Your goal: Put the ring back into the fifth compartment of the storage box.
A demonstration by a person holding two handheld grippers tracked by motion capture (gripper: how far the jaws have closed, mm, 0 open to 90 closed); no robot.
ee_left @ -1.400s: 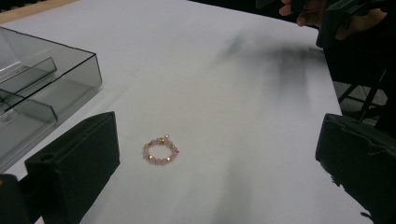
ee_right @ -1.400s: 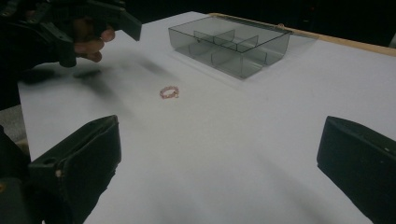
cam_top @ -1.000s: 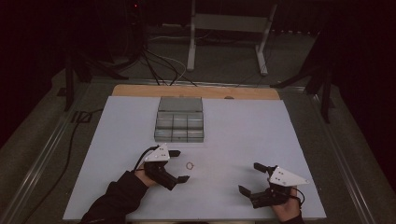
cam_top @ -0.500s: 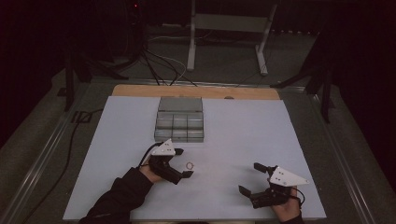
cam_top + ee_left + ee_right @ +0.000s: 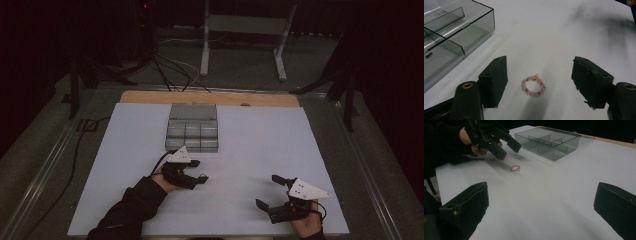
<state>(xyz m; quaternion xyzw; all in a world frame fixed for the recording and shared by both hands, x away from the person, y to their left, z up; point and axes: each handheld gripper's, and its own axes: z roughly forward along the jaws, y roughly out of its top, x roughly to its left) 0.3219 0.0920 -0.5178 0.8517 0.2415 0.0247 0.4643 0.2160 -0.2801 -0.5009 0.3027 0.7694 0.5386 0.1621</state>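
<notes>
Nearest the person, at the front right of the white surface [image 5: 260, 150], the right gripper [image 5: 272, 192] is sitting in a hand with its black fingers [image 5: 465, 205] spread wide, holding nothing. Farther in and to the left, the left gripper [image 5: 200, 170] is hovering with its fingers [image 5: 495, 80] also wide apart, straddling a small ring of pink and gold beads [image 5: 534, 85] that is lying flat on the surface between them, touching neither. Just beyond, a smoky clear plastic box with divided compartments [image 5: 193, 128] is sitting near the surface's far edge, close to the bead ring but apart from it.
</notes>
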